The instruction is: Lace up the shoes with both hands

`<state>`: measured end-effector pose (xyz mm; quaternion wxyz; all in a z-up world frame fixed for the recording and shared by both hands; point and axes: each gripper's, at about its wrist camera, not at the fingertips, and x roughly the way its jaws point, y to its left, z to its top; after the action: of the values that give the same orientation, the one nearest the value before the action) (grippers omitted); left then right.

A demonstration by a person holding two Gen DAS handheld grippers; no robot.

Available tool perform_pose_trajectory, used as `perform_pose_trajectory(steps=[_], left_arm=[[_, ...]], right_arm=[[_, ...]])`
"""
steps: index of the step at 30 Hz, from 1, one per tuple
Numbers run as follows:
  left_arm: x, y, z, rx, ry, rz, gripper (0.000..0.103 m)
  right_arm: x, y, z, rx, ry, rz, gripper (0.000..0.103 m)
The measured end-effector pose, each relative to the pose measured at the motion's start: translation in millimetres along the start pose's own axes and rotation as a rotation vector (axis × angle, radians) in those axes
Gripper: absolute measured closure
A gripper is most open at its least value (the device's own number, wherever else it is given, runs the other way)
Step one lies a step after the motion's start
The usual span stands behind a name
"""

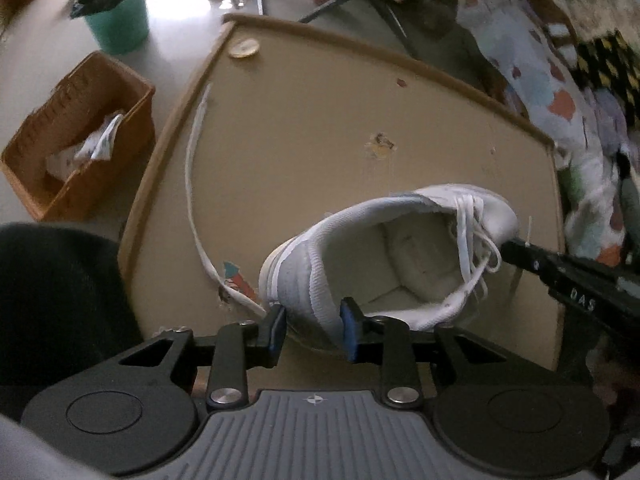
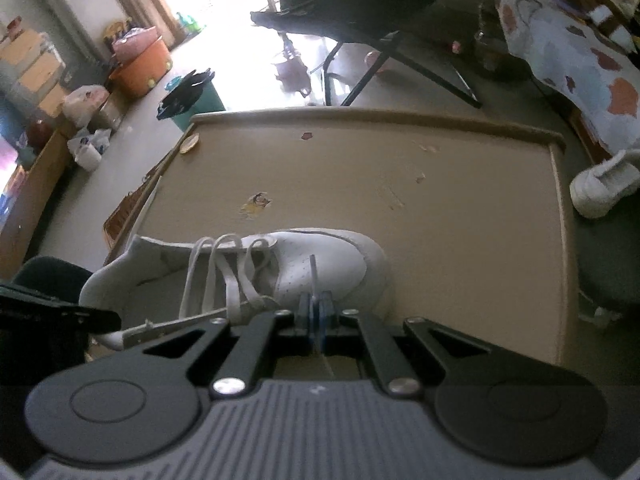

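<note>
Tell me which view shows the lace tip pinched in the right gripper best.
The right wrist view: the lace tip stands up from the shut right gripper, in front of the white shoe. The left wrist view shows the tip only as a small sliver beyond the shoe's toe.

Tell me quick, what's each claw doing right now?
Left claw: open around the shoe's heel.
Right claw: shut on the lace tip.

A tan desk [image 1: 320,120] carries a round coin-like disc [image 1: 243,48] near its far corner; beside it on the floor stand a wicker basket [image 1: 80,136] and a teal bin [image 1: 118,20]
</note>
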<state>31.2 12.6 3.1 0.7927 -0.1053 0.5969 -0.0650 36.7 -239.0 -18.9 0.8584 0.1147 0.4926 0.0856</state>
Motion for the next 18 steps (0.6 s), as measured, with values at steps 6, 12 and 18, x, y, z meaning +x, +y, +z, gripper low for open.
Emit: perform_pose_trajectory(steps=[6, 12, 18], left_arm=[[-1.3, 8.8, 11.8, 0.123, -0.073, -0.001, 0.065], [-9.3, -21.9, 3.4, 0.631, -0.217, 0.022, 0.062], [6.2, -30.5, 4.9, 0.826, -0.270, -0.032, 0.062]], right_arm=[[-5.9, 7.1, 5.2, -0.027, 0.007, 0.009, 0.100], [-13.6, 18.1, 9.5, -0.031, 0.013, -0.003, 0.100], [-21.7, 33.2, 13.3, -0.031, 0.026, -0.004, 0.100]])
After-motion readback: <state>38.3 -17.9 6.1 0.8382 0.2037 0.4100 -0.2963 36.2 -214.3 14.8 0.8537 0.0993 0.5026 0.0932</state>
